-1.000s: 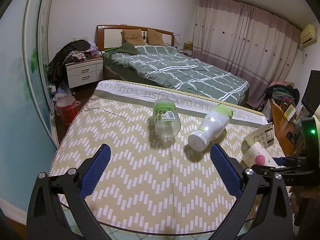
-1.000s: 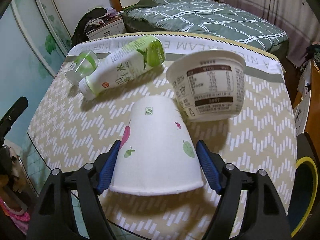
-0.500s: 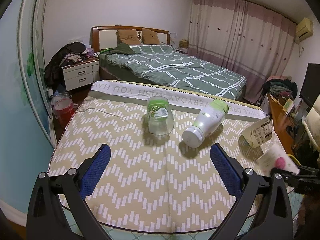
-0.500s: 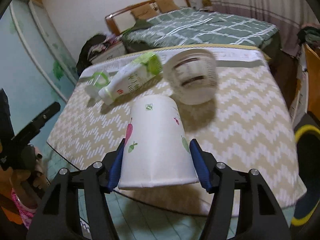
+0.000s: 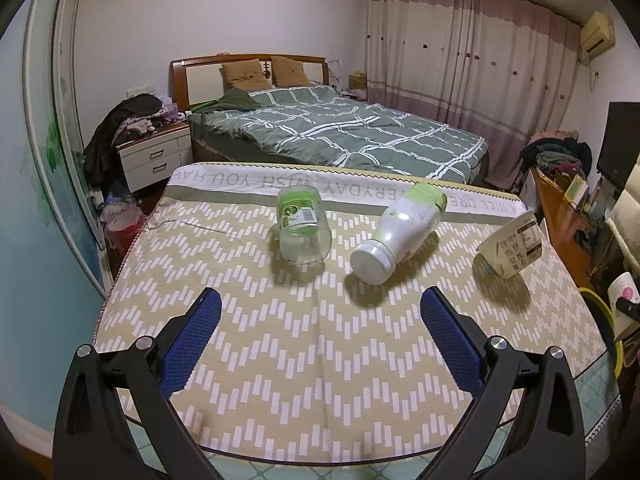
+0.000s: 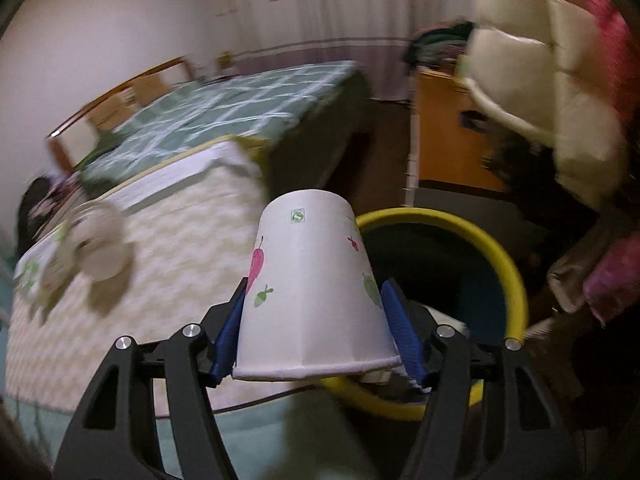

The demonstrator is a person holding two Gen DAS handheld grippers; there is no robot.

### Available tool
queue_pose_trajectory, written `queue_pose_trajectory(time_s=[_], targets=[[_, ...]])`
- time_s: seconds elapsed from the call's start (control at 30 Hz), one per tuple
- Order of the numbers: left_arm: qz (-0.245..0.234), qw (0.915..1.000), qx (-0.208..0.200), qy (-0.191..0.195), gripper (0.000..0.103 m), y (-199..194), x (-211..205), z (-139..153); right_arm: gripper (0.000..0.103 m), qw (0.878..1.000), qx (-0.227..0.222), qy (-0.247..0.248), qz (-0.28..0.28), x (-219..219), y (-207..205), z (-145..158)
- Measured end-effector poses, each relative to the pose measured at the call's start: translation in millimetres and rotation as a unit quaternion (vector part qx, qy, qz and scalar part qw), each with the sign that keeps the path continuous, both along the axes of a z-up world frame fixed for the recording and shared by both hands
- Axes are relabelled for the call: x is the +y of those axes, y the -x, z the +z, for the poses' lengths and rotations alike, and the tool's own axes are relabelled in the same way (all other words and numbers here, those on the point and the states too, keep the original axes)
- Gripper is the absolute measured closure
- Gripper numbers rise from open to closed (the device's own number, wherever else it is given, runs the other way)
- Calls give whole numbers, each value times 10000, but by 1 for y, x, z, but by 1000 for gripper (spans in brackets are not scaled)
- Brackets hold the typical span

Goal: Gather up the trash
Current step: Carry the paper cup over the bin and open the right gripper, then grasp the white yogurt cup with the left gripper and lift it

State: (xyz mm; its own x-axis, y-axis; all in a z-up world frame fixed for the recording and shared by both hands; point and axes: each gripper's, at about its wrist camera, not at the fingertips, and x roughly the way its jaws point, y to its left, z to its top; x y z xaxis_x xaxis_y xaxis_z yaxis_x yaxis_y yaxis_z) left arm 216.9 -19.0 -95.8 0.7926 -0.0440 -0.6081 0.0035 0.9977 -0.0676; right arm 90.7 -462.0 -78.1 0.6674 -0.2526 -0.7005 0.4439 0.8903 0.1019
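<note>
The right tool (image 6: 316, 312) clamps its blue pads against the sides of the paper cup (image 6: 312, 280), tilted downward beside the yellow-rimmed bin (image 6: 516, 280), while the left tool (image 5: 320, 336) points downward, jaws spread wide and empty.

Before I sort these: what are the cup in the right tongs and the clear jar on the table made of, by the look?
Cup: seems to be paper, matte white with printed fruit, a rolled rim and a side seam. Clear jar: see-through with a glossy green label; the look leaves plastic or glass open.
</note>
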Motion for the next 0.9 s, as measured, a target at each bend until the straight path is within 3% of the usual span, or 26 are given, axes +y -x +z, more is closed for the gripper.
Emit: queue_pose_trajectory(time_s=[0.17,0.33,0.67,0.9], targets=[[-146,9998,81,-47,5,-2,-9,-3,29,9985,26,158,-525,-24,3,-9],[-374,9990,250,22,5,-4,-23,-5,24,9983,30,232,-543,-14,-3,-18],[-1067,9929,527,-10,5,-6,-90,8,23,9983,-125,302,-477,-3,1,-14],[-1322,9864,910,345,5,-37,-152,6,23,9987,-181,191,-447,-6,4,-14]])
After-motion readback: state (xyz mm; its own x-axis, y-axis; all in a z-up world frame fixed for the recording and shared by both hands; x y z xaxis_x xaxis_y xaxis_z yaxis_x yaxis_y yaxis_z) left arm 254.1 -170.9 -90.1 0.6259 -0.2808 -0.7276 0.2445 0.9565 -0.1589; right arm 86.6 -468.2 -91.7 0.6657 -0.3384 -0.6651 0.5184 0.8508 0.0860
